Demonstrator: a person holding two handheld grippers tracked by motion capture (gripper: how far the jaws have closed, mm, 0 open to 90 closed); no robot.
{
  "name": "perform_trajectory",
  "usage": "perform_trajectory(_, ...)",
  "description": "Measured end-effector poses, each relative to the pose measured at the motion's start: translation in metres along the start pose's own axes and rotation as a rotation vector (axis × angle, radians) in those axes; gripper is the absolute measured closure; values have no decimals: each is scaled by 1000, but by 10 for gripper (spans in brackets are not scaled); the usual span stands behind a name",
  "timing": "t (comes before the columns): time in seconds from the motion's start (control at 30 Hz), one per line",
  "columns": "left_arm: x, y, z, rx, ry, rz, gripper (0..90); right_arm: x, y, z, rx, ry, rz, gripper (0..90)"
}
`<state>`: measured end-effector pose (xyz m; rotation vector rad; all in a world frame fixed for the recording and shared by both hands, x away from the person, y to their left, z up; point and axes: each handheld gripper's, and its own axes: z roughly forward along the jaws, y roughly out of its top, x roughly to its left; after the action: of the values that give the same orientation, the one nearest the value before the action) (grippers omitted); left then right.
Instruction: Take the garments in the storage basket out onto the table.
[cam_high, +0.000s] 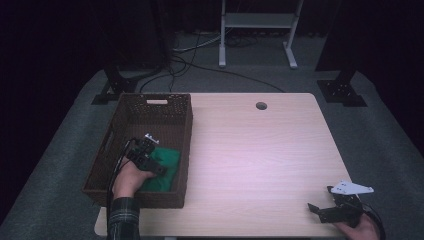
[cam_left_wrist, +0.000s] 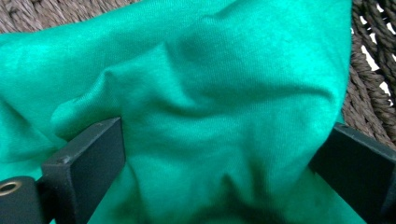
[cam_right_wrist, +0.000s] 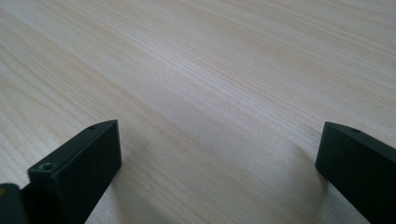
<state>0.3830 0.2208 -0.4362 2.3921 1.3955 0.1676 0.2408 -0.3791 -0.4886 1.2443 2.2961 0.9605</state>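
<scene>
The left gripper (cam_high: 159, 169), jaws wide, straddles a bunched fold of green cloth (cam_left_wrist: 224, 107) inside the basket (cam_high: 186, 131), near its right wall. The right gripper (cam_high: 320, 211), also wide, hovers over bare table (cam_high: 260, 150) near the front right corner.

Looks like a lab or recording studio. Black curtains are hanging all round, shutting the space in darkness. A pale wooden desk (cam_high: 260, 150) with a cable hole (cam_high: 261, 105) is standing on grey carpet (cam_high: 60, 165). Cables (cam_high: 200, 60) are trailing across the floor past black stand bases (cam_high: 342, 92) and a white metal frame (cam_high: 257, 30).
</scene>
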Motion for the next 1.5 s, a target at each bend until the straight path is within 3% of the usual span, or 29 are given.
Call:
perform_trajectory(0.13,-2,2,4,12,10,-6,16,0,1,1,0,-2,2,0)
perform_trajectory(0.33,-7,3,6,31,33,24,4,0,1,1,-1,-3,4,0)
perform_trajectory(0.57,-8,4,1,32,48,31,172,0,1,1,-1,-10,12,0)
perform_trajectory(0.77,-11,4,-4,25,39,60,429,-1,1,1,-1,-13,15,0)
perform_trajectory(0.97,-12,5,-6,30,23,77,605,-1,1,1,-2,-19,19,0)
perform_trajectory(1.13,-7,7,-9,34,12,61,720,-1,2,2,-1,-23,26,0)
perform_trajectory(1.3,-2,4,-20,-49,35,2,740,-2,3,3,-1,-24,27,0)
perform_trajectory(1.4,0,4,-23,-75,14,-8,739,-2,3,3,-1,-28,31,0)
perform_trajectory(1.5,1,2,-31,-159,-9,-19,739,-2,4,4,-2,-28,31,0)
